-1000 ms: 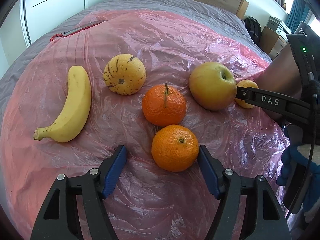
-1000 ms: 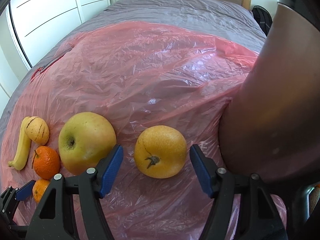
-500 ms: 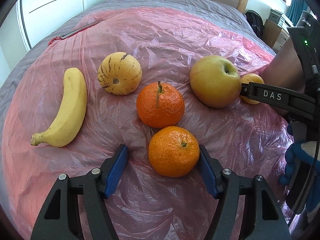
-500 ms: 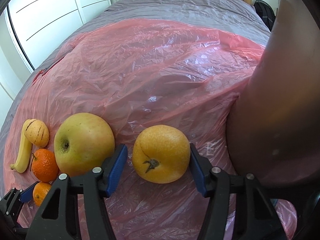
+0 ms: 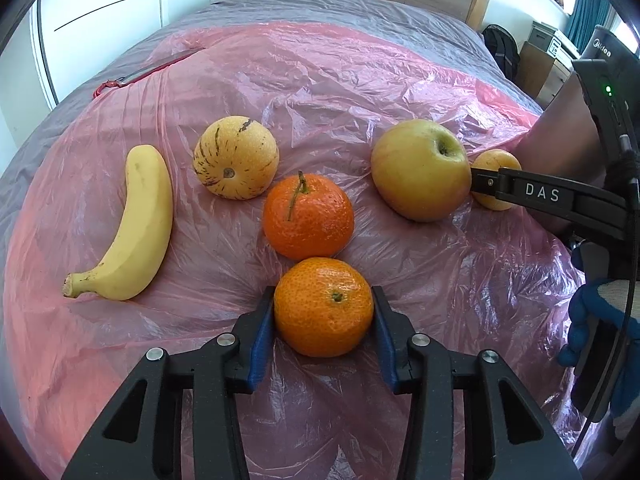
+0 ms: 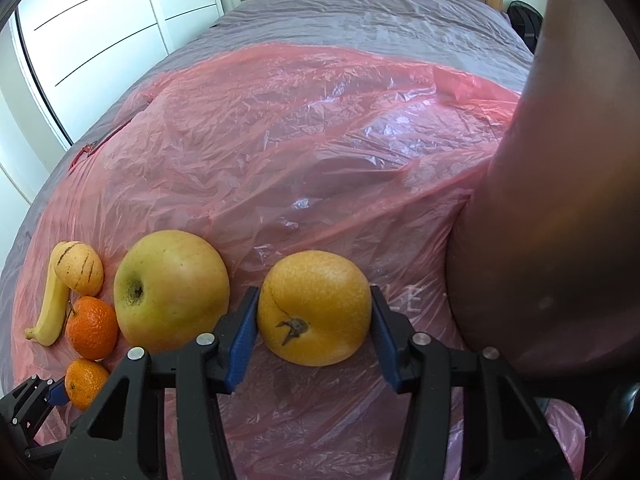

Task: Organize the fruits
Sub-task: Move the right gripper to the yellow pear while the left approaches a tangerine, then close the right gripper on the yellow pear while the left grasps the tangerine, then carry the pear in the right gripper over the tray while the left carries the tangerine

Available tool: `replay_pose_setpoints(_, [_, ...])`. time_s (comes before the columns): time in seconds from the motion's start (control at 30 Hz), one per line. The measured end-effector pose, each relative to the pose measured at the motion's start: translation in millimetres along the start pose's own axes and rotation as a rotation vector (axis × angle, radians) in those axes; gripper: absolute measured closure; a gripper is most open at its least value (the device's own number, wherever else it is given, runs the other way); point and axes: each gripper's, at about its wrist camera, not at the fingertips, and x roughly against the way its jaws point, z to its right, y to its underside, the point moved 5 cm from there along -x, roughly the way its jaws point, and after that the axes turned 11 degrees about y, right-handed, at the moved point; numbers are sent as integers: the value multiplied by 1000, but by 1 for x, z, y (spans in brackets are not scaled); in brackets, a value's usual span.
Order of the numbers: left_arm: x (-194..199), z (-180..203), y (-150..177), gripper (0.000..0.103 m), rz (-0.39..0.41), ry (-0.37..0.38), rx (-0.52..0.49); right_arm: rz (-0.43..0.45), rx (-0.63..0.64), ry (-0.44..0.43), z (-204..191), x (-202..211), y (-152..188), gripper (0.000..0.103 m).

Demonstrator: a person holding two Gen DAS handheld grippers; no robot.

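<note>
Both grippers had closed in the last second. The left gripper (image 5: 323, 312), wide open a second earlier with the near mandarin (image 5: 323, 307) loose between its pads, now had both blue pads pressed against the fruit's flanks. The right gripper (image 6: 313, 312) had narrowed the same way and clamped the yellow orange (image 6: 314, 307) at its 9 and 3 o'clock sides. Both fruits appeared to rest on the pink plastic sheet (image 5: 360, 80) spread over the bed (image 5: 340, 4), so neither lift had begun; the two grasps looked secure enough for the sorting to start.

From the left wrist camera, the near mandarin lay at 6 o'clock in the group, touching or nearly touching a second mandarin (image 5: 308, 216) at its 12 o'clock. A striped melon (image 5: 236, 158) sat at 10 o'clock of that one, a banana (image 5: 132, 224) farther out at 9 o'clock, an apple (image 5: 420, 170) at 2 o'clock. The yellow orange peeked out beyond the apple at 3 o'clock, just beside it.

The count: two mandarins, one yellow orange, one apple, one striped melon, one banana — six fruits, two of them gripped. No bowl or tray was identifiable, so where they were bound could not be told.
</note>
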Motion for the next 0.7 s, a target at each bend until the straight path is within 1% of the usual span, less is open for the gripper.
replay_pose_setpoints(0.17, [8, -1, -2, 64, 15, 27, 23, 20, -8, 5, 3, 10, -3, 11])
replay_pose_setpoints(0.4, [22, 2, -4, 64, 36, 48, 25, 50, -5, 13, 4, 30, -5, 11])
replay_pose_setpoints(0.7, [46, 9, -3, 64, 56, 71, 5, 60, 9, -15, 3, 62, 10, 11])
